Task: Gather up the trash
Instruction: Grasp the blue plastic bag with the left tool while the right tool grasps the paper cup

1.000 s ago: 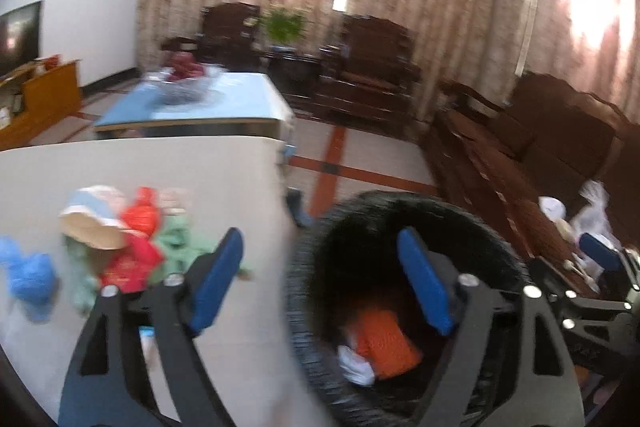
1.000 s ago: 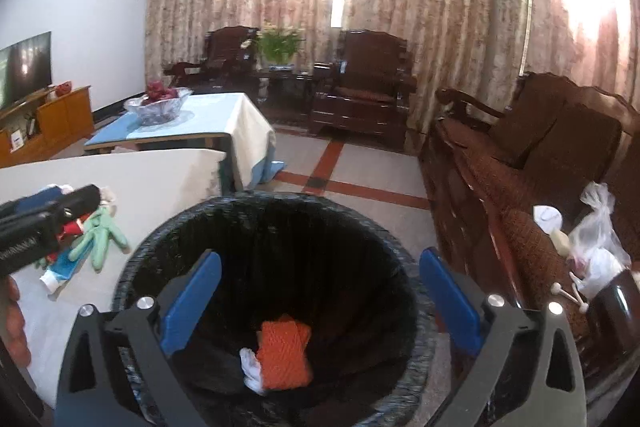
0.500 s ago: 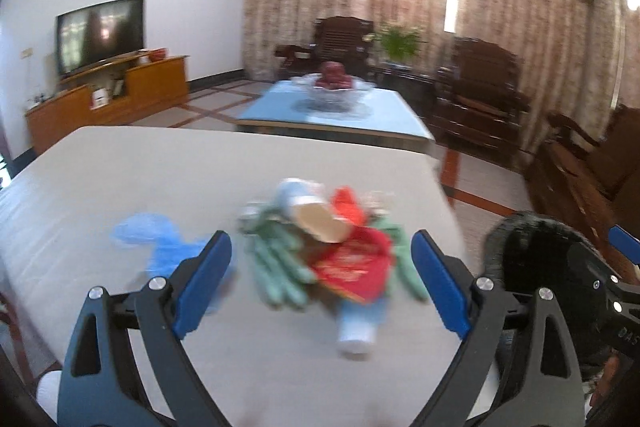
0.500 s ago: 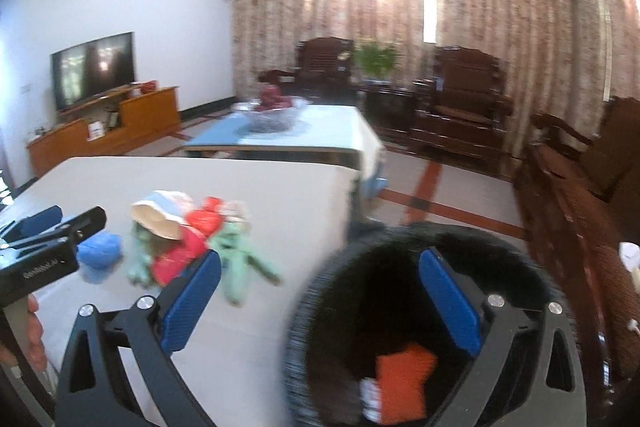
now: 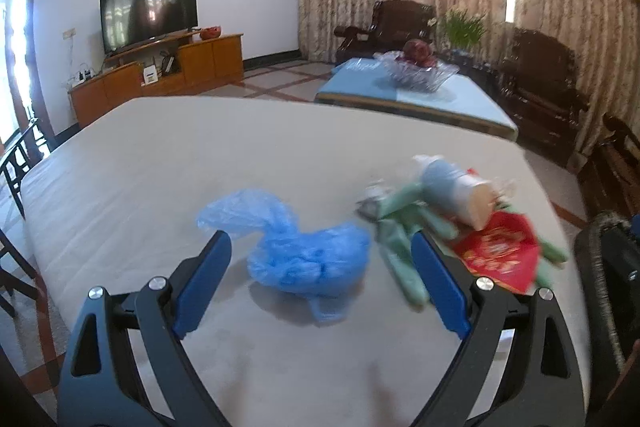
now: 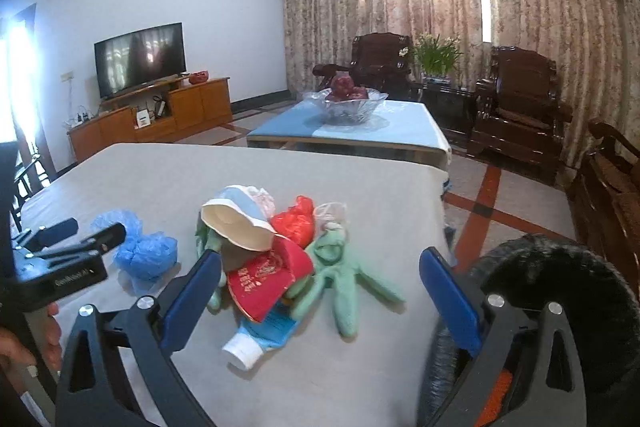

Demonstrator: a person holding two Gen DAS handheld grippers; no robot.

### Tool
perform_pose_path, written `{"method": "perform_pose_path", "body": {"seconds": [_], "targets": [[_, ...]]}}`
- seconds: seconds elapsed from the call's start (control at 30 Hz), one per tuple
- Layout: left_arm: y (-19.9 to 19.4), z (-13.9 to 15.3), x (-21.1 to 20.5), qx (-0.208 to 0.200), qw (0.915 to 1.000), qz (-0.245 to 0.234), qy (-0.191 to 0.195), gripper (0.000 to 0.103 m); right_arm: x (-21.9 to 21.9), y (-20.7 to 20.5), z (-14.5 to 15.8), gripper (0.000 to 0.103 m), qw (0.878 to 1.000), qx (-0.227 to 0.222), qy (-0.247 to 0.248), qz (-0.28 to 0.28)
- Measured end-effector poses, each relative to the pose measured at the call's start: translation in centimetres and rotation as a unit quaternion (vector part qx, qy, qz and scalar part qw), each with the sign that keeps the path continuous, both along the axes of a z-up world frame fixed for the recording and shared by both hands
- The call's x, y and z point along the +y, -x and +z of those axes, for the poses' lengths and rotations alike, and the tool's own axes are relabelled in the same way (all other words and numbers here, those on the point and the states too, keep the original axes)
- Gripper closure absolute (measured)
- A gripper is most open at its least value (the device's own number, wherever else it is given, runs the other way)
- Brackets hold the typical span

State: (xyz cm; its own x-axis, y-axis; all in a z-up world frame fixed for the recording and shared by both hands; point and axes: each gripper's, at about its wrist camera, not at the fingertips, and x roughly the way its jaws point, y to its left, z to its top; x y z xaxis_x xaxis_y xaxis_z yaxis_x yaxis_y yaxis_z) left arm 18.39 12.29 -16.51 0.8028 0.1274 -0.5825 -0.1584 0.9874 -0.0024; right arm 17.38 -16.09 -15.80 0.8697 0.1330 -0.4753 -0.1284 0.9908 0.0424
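A crumpled blue plastic bag (image 5: 308, 255) lies on the white table (image 5: 160, 163), between the open jaws of my left gripper (image 5: 320, 271). To its right lies a pile of trash: a paper cup (image 5: 456, 191), a red packet (image 5: 500, 255) and a green glove (image 5: 400, 251). In the right wrist view my right gripper (image 6: 320, 283) is open and empty over the pile: cup (image 6: 236, 223), red packet (image 6: 268, 279), red bag (image 6: 294, 223), green glove (image 6: 344, 279), white tube (image 6: 256, 339). The black bin (image 6: 560, 291) stands at the table's right edge. The blue bag (image 6: 144, 251) and left gripper (image 6: 76, 239) show at left.
A coffee table with a glass fruit bowl (image 6: 344, 103) stands beyond the white table. Dark wooden armchairs (image 6: 520, 107) and a sofa line the far and right sides. A TV (image 6: 140, 59) on a wooden cabinet is at left. The bin's rim also shows in the left wrist view (image 5: 600, 267).
Both grippers have swung left from over the bin to over the table. The left now frames the blue bag; the right now faces the trash pile. Both stayed open.
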Motion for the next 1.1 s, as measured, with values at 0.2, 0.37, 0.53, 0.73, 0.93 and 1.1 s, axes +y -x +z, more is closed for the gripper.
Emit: {"method": "perform_pose_path", "body": {"seconds": [0.2,0.37,0.53,0.73,0.93,1.1], "targets": [[-2.7,-3.1,1.0,0.037,0.9992,0.010,0.011,0.014,1.7,-2.0,-1.4,0.006,1.000,0.011,0.014,0.012],[-4.9,-5.0,1.7,0.066,0.9974,0.007,0.028,0.014,2.8,-3.5,-1.9,0.007,0.999,0.016,0.025,0.026],[-6.1,-5.9,2.1,0.083,0.9952,-0.012,0.051,0.049,3.7,-5.0,-2.0,0.011,0.999,0.018,0.024,0.042],[-5.8,-5.0,2.6,0.063,0.9968,-0.010,0.049,0.071,5.9,-6.4,-2.1,0.015,0.997,0.014,0.031,0.068],[-5.1,-3.7,3.6,0.047,0.9977,0.002,0.049,0.076,8.5,-8.2,-3.1,0.023,0.994,0.021,0.055,0.094],[-5.2,-3.3,3.9,0.046,0.9979,0.007,0.047,0.077,9.7,-9.7,-3.9,0.035,0.992,0.035,0.066,0.100]]}}
